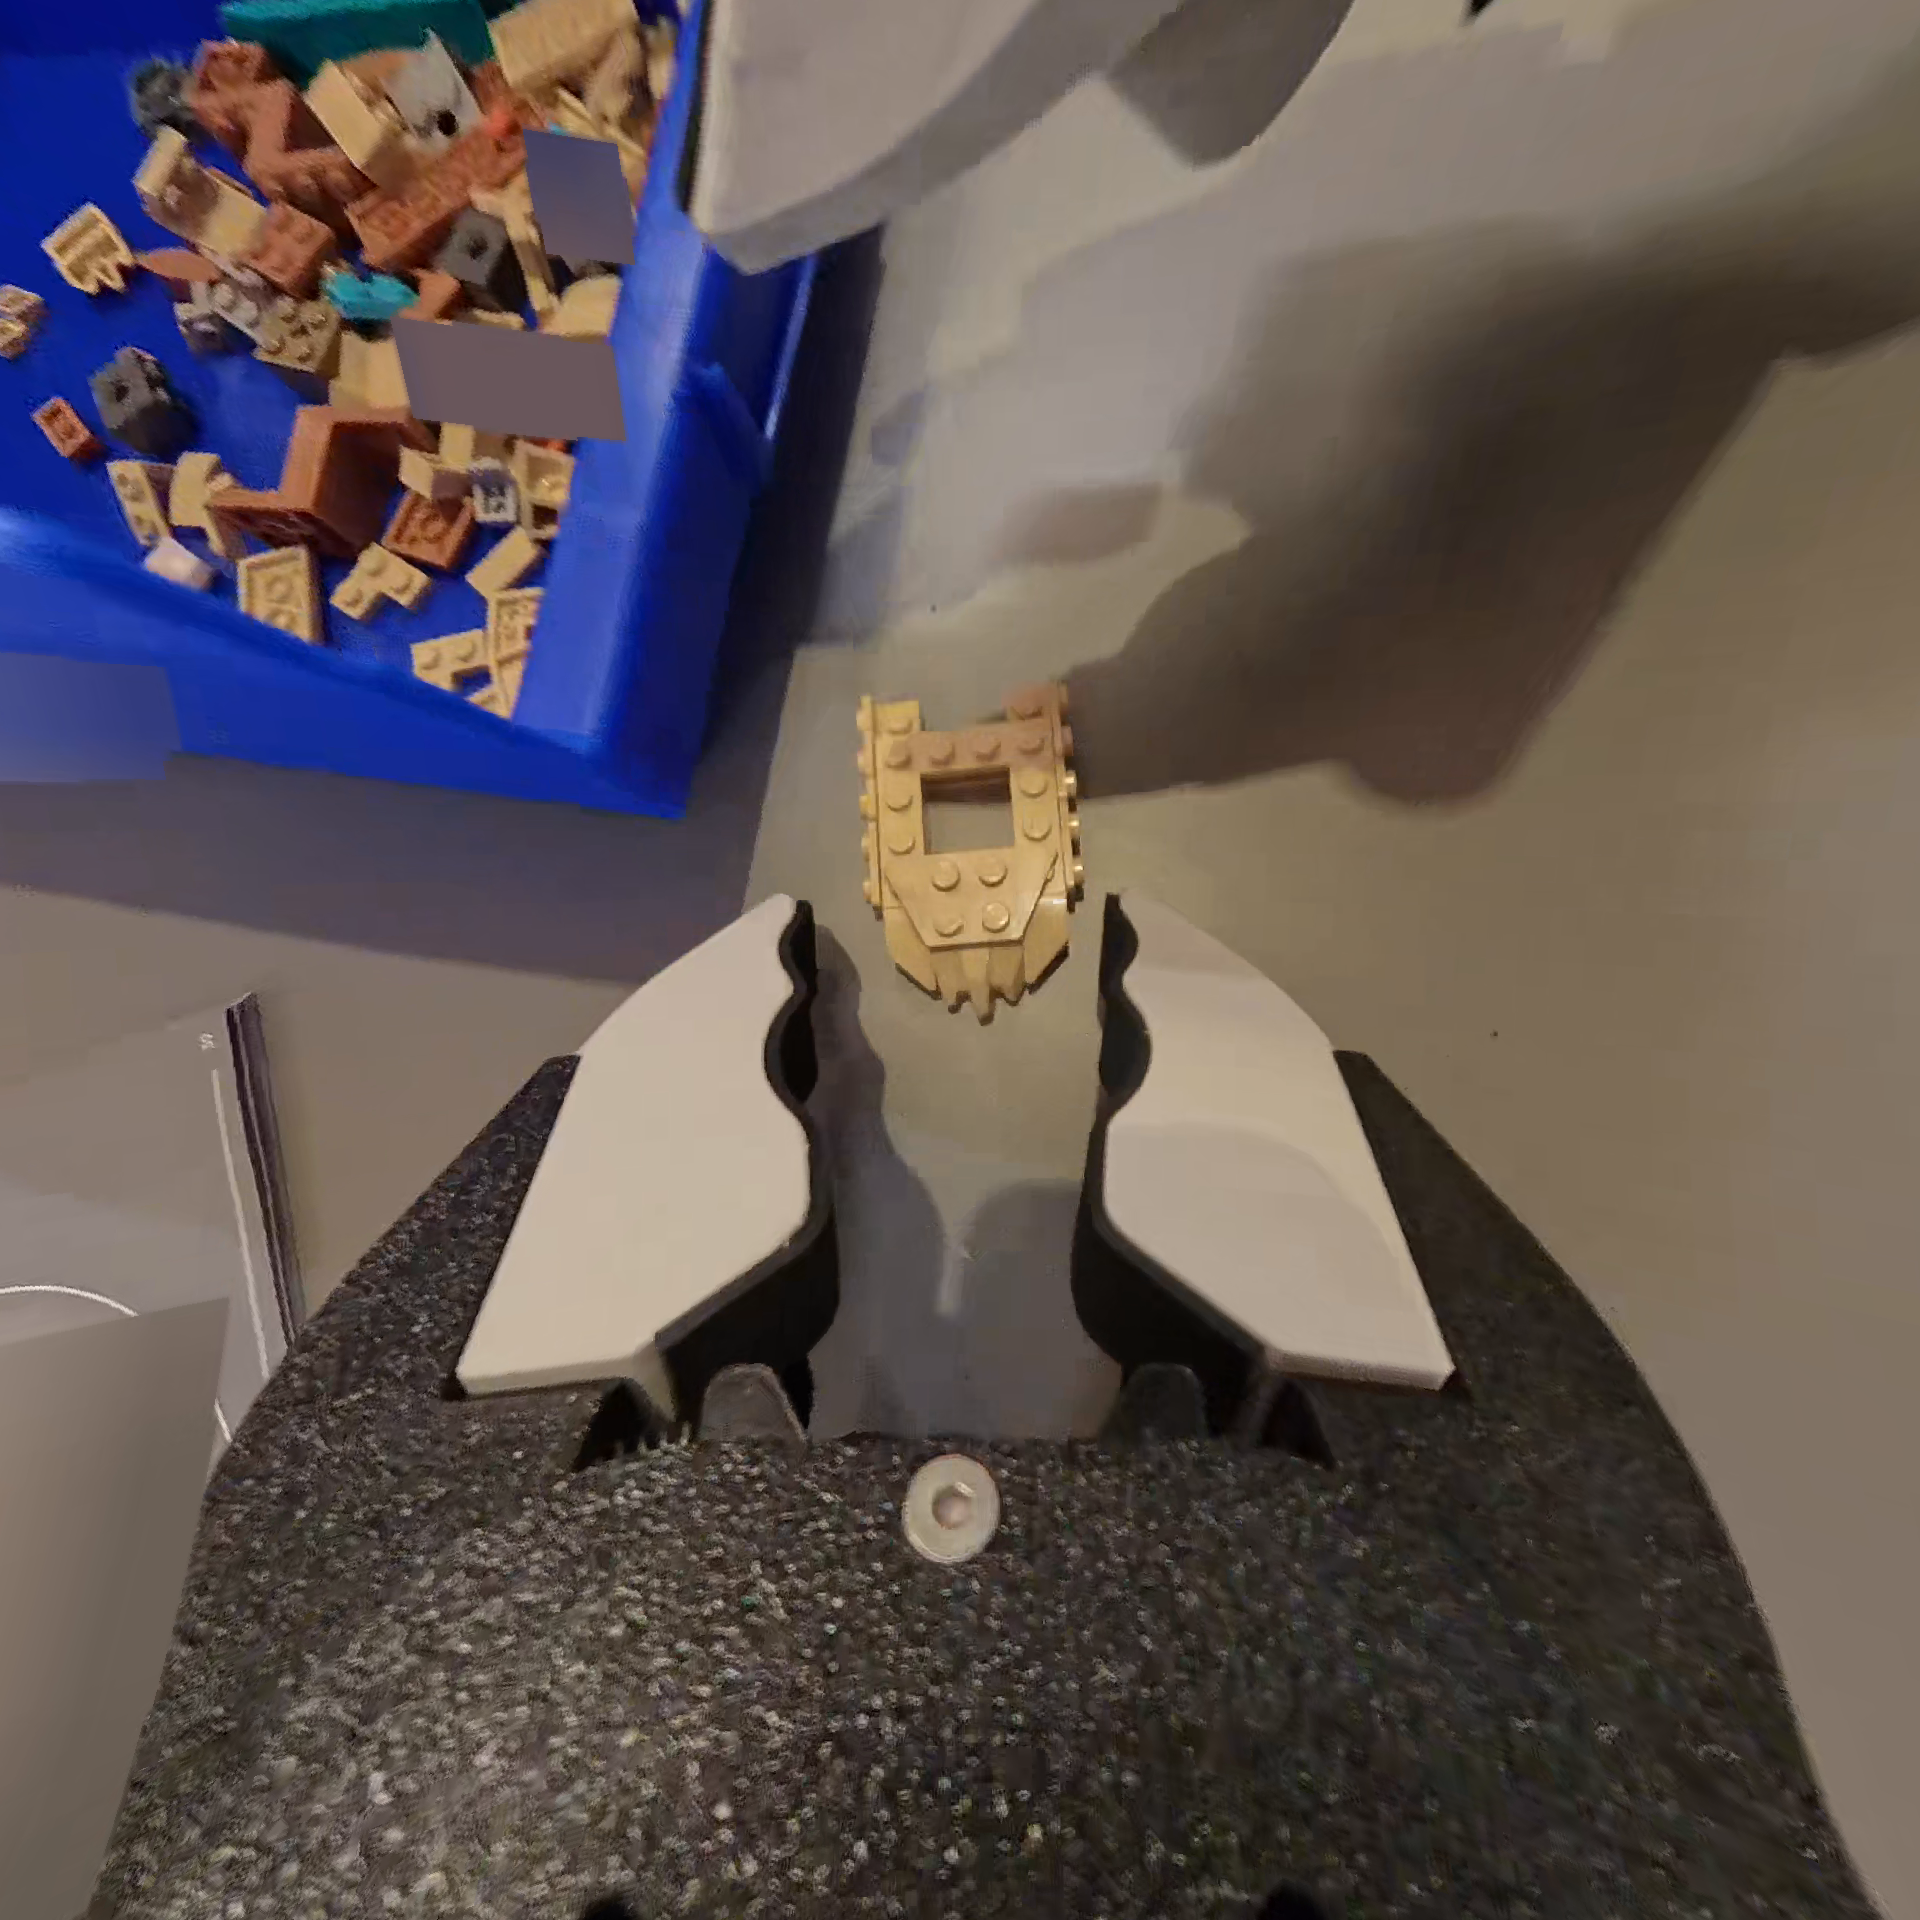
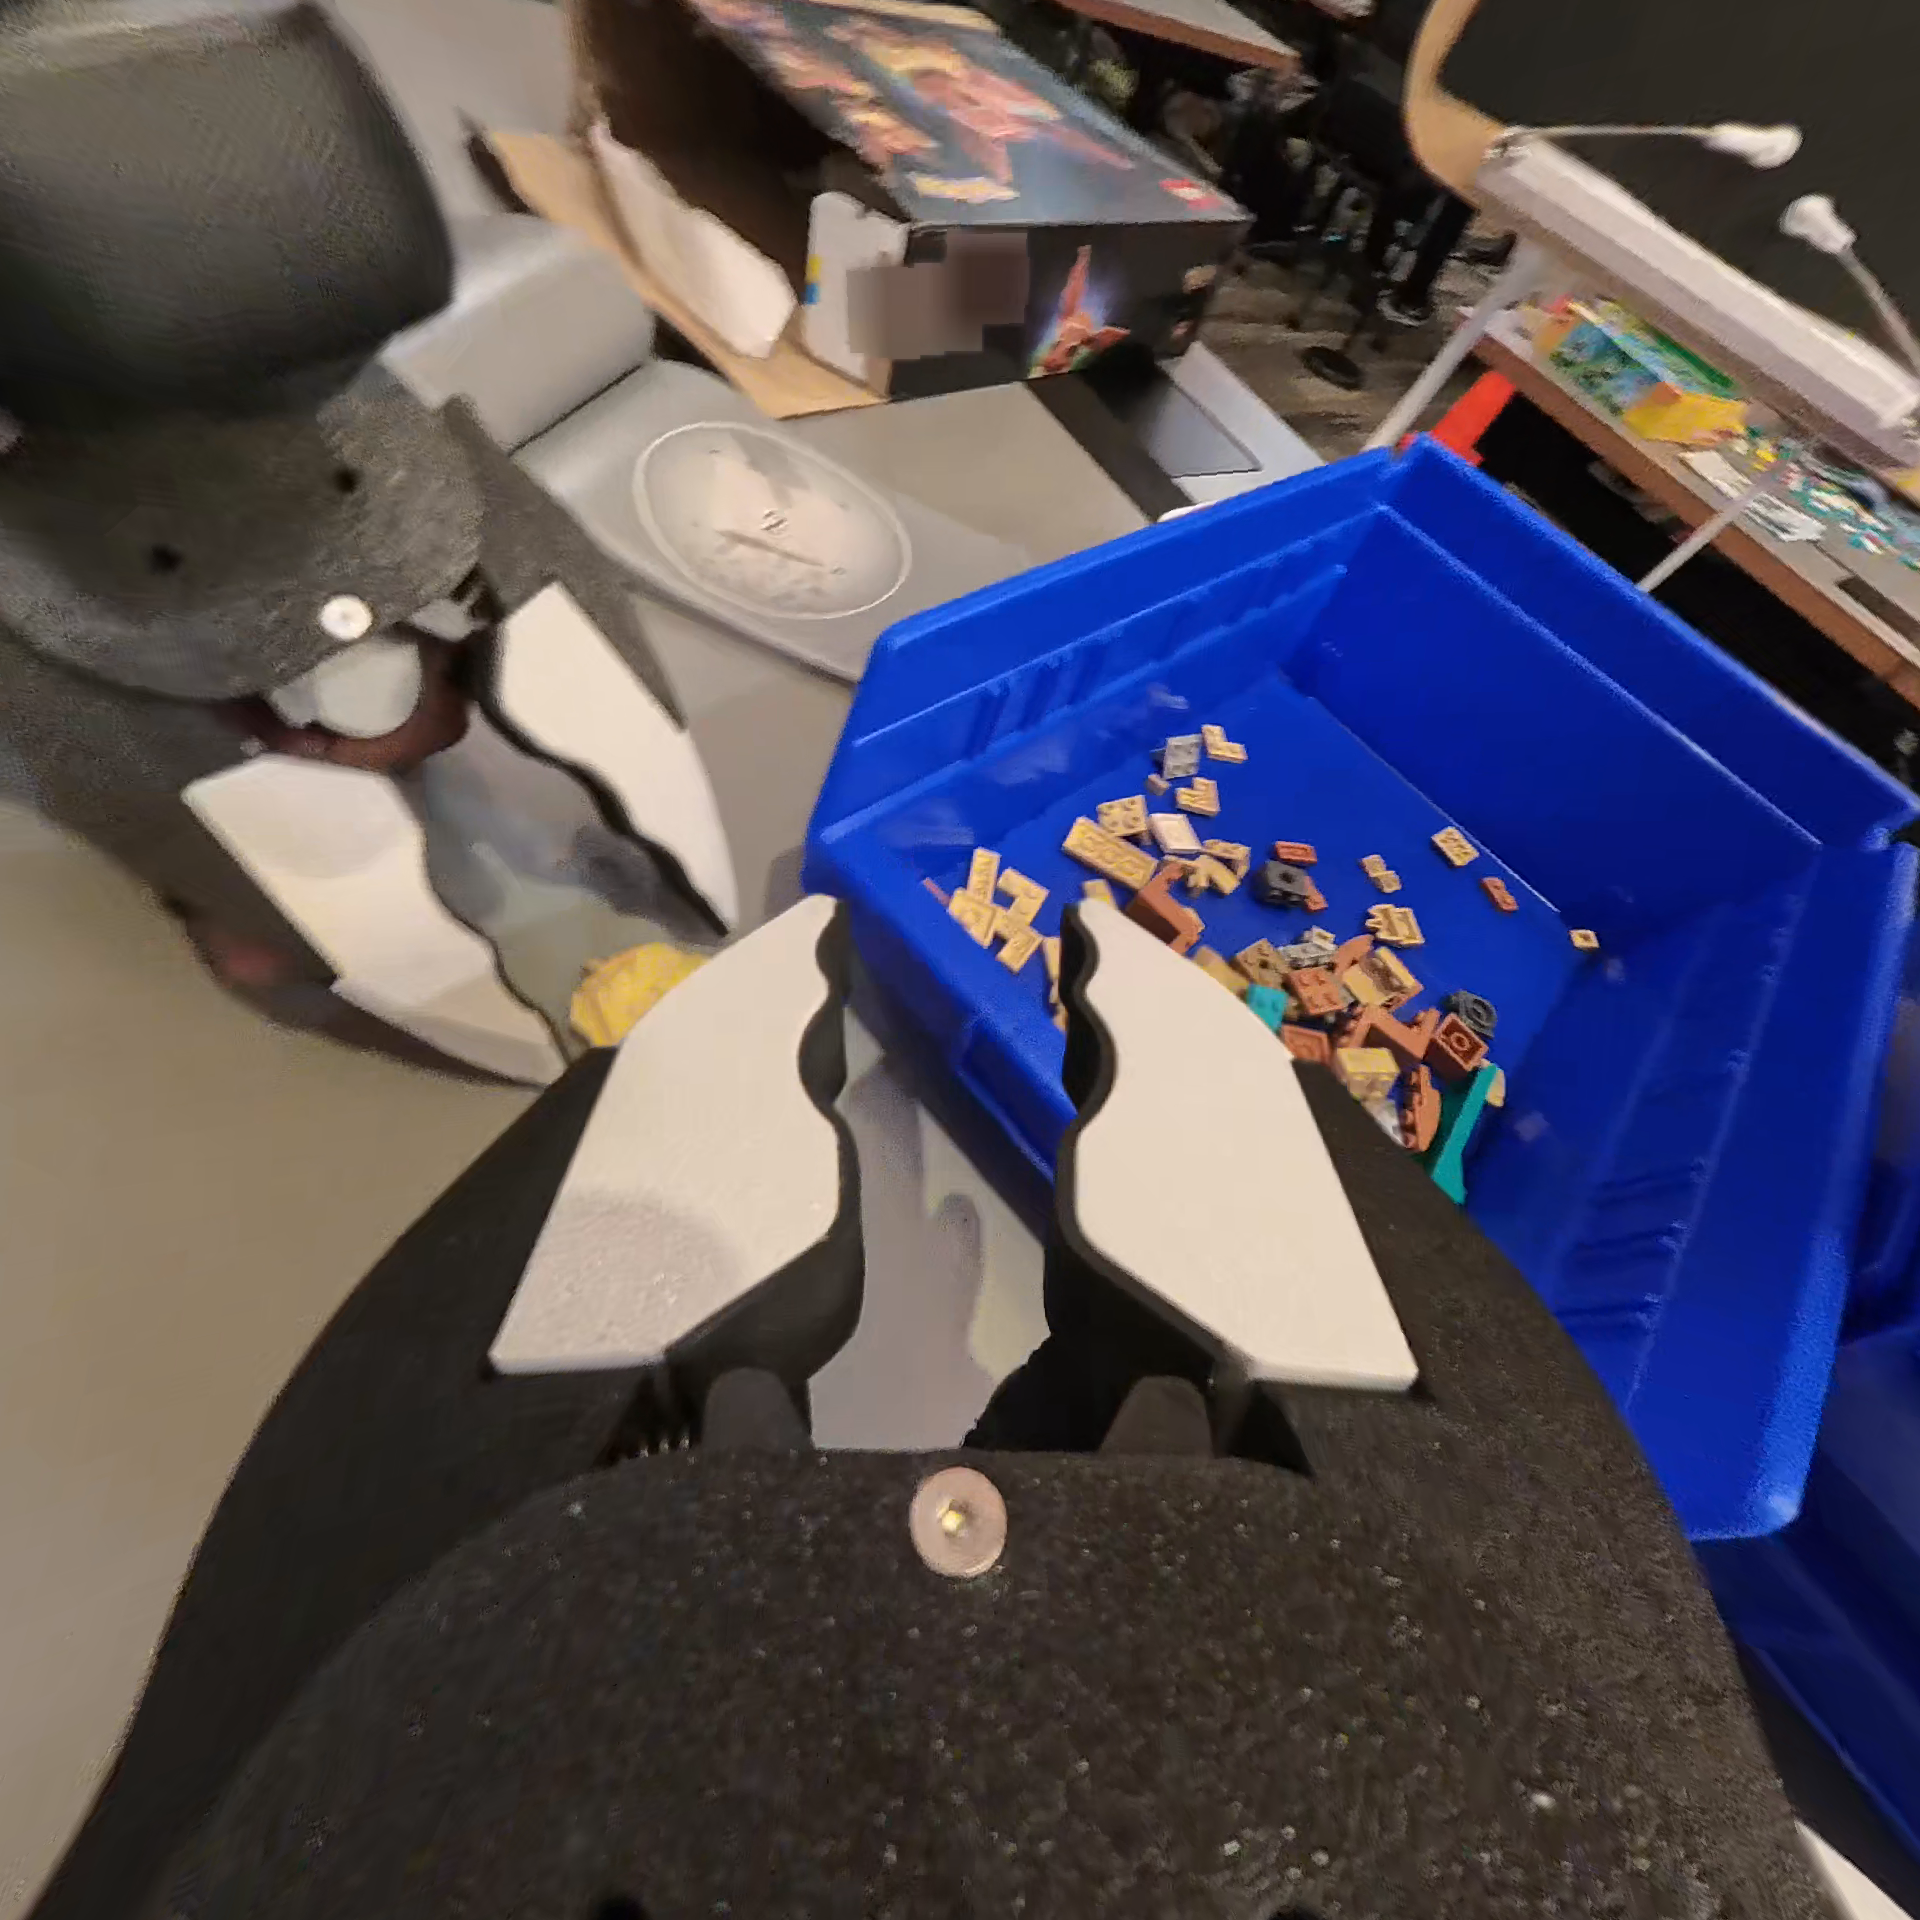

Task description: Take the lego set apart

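Observation:
A tan studded brick assembly with a square hole lies flat on the grey table, just ahead of my left gripper. The left jaws stand open and empty, with clear gaps between both pads and the assembly's pointed near end. In the right wrist view my right gripper is open and empty, over the near rim of a blue bin that holds several loose tan, brown and grey bricks. The left gripper shows at the left there, with the tan assembly partly hidden below it.
The blue bin stands at the upper left in the left wrist view. A blurred grey shape, part of the right gripper, hangs above. A booklet lies at the left. A printed cardboard box and a round grey plate stand beyond.

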Available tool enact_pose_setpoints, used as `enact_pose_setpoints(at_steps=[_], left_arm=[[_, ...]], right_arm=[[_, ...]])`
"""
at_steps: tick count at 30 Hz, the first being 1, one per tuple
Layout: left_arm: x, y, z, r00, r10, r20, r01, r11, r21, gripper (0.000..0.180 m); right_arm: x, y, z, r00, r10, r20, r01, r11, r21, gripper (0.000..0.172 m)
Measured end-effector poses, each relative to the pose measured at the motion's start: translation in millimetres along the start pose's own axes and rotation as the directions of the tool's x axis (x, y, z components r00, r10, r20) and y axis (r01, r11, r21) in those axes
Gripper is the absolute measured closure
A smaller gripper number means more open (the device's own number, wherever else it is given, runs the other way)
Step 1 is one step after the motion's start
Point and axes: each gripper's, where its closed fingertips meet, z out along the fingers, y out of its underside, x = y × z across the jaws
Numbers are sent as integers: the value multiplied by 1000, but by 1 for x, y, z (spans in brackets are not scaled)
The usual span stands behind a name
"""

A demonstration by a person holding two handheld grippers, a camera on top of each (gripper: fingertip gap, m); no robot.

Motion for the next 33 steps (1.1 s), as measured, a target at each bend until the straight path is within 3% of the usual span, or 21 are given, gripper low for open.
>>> enact_pose_setpoints(at_steps=[6,10,14,19,23,25,33], left_arm=[[3,-4,3,998,56,10,-56,998,31,141],[-6,-12,0,983,145,111,-152,986,63,142],[-9,-36,-17,949,229,216,-267,949,168,142],[-10,-47,-27,897,311,313,-381,904,193,142],[-8,-52,-29,893,315,321,-392,895,214,142],[-8,-53,-30,892,313,327,-394,893,219,142],[-12,-57,-38,869,321,377,-421,879,224,141]], right_arm=[[-27,39,-6,961,-237,140,252,962,-102,137],[-39,69,-3,902,-392,182,422,890,-172,135],[-44,56,-3,876,-463,136,476,875,-84,135],[-43,38,-4,838,-545,30,546,837,-28,140],[-37,34,0,807,-589,-48,587,808,-54,144],[-37,31,-1,800,-596,-68,594,803,-41,155],[-35,21,-5,713,-685,-151,688,725,-38,157]])
